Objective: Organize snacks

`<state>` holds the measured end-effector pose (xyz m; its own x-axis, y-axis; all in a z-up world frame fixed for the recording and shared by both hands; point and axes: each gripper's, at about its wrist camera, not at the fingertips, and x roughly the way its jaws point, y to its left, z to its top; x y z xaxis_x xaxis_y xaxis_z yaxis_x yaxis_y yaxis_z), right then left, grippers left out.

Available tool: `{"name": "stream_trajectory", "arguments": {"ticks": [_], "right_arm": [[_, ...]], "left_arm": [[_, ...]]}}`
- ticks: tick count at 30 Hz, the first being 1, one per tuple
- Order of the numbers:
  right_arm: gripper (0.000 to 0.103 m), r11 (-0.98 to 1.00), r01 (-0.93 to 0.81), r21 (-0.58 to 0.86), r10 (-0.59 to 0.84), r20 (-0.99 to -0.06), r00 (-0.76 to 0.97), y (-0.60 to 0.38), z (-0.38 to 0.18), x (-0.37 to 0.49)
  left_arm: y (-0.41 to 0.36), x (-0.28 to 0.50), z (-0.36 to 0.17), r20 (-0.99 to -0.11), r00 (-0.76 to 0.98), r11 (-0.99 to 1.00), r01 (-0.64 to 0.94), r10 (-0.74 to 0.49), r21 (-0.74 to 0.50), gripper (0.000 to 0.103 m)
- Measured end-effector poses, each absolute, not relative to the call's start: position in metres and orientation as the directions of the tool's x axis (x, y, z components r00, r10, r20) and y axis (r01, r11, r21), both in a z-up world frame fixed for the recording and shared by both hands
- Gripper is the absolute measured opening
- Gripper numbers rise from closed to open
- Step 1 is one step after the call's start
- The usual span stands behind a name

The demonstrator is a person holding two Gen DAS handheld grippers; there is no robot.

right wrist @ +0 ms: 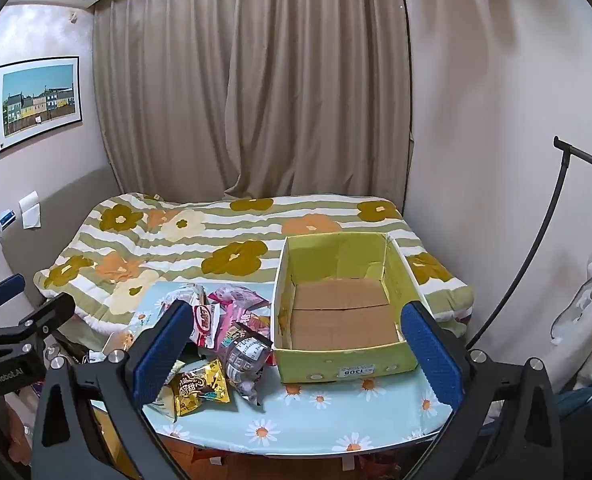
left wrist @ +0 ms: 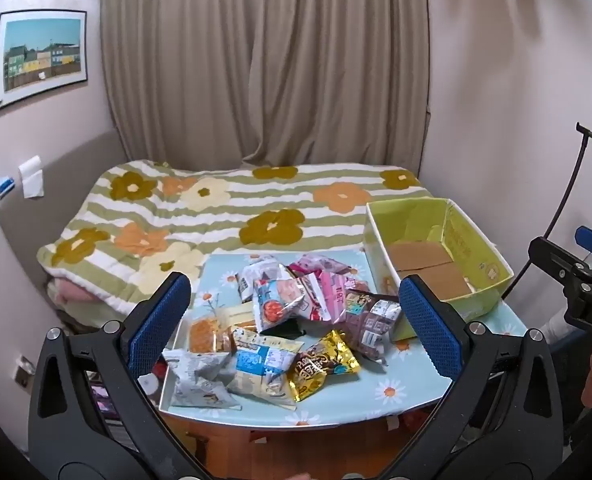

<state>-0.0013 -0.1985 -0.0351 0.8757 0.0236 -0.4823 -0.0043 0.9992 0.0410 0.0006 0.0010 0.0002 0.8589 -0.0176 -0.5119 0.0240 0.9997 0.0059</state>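
Snack packets (left wrist: 279,328) are dumped in a loose heap on the bench (left wrist: 408,384), which has a pale blue daisy-print cover. Everything is easiest to place off the green cardboard box (right wrist: 348,312): the heap sits just left of it, with the nearest packets right up against its left wall. The box itself is open-topped, brown cardboard bottom showing, nothing inside it.

In the pile there's a gold packet (right wrist: 201,392) at the near edge, a dark brownish one (right wrist: 241,360) between it and the box, pink ones (right wrist: 239,300) further back, plus a blue-and-white packet (left wrist: 261,360) and a grey crumpled one (left wrist: 197,380) farthest from the box.

Left gripper (left wrist: 296,320) hangs above the heap, jaws spread wide, holding nothing. Right gripper (right wrist: 300,344) sits in front of the box with jaws spread wide too, also holding nothing, one blue pad on each side of the box's front wall in its view.

Behind the box is a bed (right wrist: 183,240) with a striped flower quilt, then beige curtains (right wrist: 255,88).
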Motion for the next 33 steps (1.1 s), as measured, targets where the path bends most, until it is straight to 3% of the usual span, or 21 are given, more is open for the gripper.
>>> {"name": "stream_trajectory", "arguments": {"ticks": [6, 33], "right_arm": [[0.102, 0.999, 0.001, 0.043, 0.02, -0.488, 0.872, -0.1975, -0.036, 0.001], [0.102, 1.0, 0.003, 0.028, 0.012, -0.485, 0.874, -0.1983, -0.0351, 0.0021]], "left_arm": [[0.0065, 0.0054, 0.001, -0.504, 0.862, 0.999, 0.036, -0.051, -0.039, 0.103], [0.0101, 0.0032, 0.0063, -0.483, 0.876, 1.0, 0.004, -0.004, -0.001, 0.103]]}}
